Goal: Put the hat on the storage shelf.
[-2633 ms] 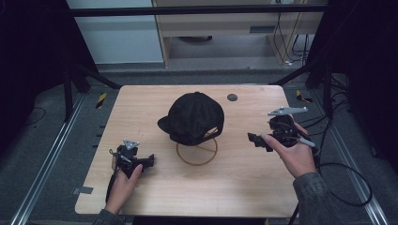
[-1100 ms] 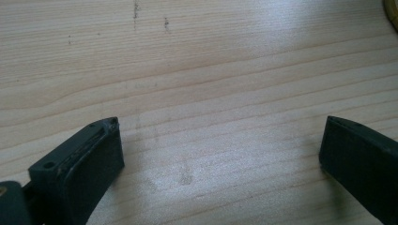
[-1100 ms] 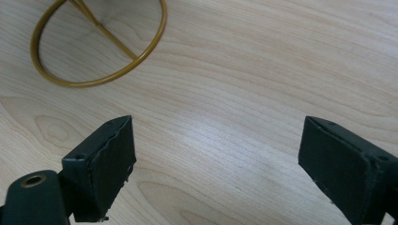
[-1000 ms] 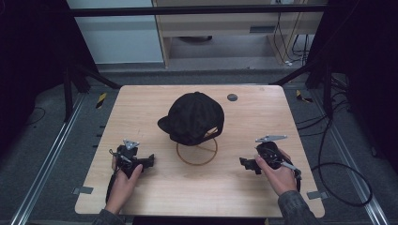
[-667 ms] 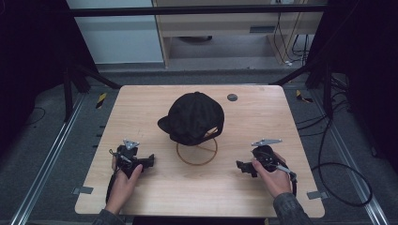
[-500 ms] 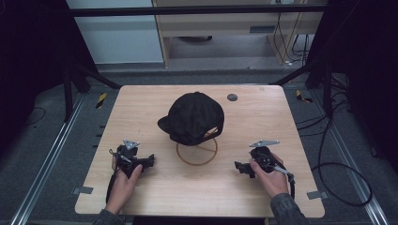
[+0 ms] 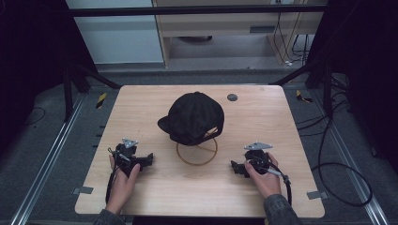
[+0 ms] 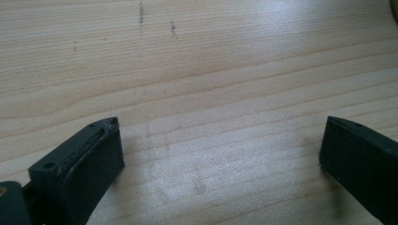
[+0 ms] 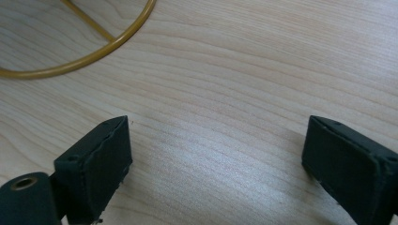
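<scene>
Both claws, left claw (image 7: pixel 149 159) and right claw (image 7: pixel 233 166), rest spread and empty near the table's front edge; the cap (image 7: pixel 193 116) sits mid-table on its wire stand (image 7: pixel 197 151). We should approach its sides evenly.

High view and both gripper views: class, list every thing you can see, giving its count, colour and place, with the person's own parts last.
Black baseball cap: one, black, perched on the stand at the table's middle.
Gold wire stand with ring base: one, gold, ring flat on the table under the cap; an arc of it shows in the right gripper view.
Small round dark disc: one, dark grey, far side of the table, right of the cap.
Light wooden table: one, pale wood.
Left gripper: one, black, near left of the table, jaws open.
Right gripper: one, black, near right, jaws open.
Hands: two, each holding a gripper.
</scene>
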{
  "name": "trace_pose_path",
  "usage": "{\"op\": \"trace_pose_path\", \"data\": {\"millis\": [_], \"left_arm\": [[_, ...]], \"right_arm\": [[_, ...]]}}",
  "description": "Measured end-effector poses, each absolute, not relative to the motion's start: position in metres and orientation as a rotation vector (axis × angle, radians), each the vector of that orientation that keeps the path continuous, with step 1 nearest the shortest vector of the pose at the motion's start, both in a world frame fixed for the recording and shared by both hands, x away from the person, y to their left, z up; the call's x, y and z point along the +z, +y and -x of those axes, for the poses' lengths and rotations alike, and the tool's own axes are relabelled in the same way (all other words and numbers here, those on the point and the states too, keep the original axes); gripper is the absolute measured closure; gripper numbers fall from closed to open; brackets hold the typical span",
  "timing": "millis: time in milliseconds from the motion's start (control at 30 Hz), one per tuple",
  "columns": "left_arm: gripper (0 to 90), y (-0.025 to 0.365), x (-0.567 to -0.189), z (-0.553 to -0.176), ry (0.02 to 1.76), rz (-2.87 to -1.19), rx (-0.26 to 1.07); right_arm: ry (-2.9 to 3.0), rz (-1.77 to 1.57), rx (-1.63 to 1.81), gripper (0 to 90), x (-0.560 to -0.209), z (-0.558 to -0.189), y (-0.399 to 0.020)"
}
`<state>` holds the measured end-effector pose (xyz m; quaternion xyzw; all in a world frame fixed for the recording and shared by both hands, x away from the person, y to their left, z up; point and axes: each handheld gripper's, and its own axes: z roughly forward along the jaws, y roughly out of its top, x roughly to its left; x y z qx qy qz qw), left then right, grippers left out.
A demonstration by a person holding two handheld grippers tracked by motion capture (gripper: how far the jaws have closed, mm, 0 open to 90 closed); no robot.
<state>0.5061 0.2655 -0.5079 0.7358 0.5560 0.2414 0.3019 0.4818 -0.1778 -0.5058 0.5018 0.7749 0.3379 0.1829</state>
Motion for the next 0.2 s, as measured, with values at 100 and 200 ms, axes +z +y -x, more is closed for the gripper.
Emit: {"op": "trace_pose_path", "data": {"millis": [100, 200], "left_arm": [[0.0, 0.2656, -0.5079, -0.5060, 1.475, -1.951, 0.641], [0.0, 0.2656, -0.5079, -0.5060, 1.476, -1.951, 0.642]], "right_arm": [[2.153, -1.351, 0.927, 4.8, -0.5118, -0.4787, -0.1731], [2.154, -1.353, 0.930, 4.8, -0.5119, -0.4784, -0.1732]]}}
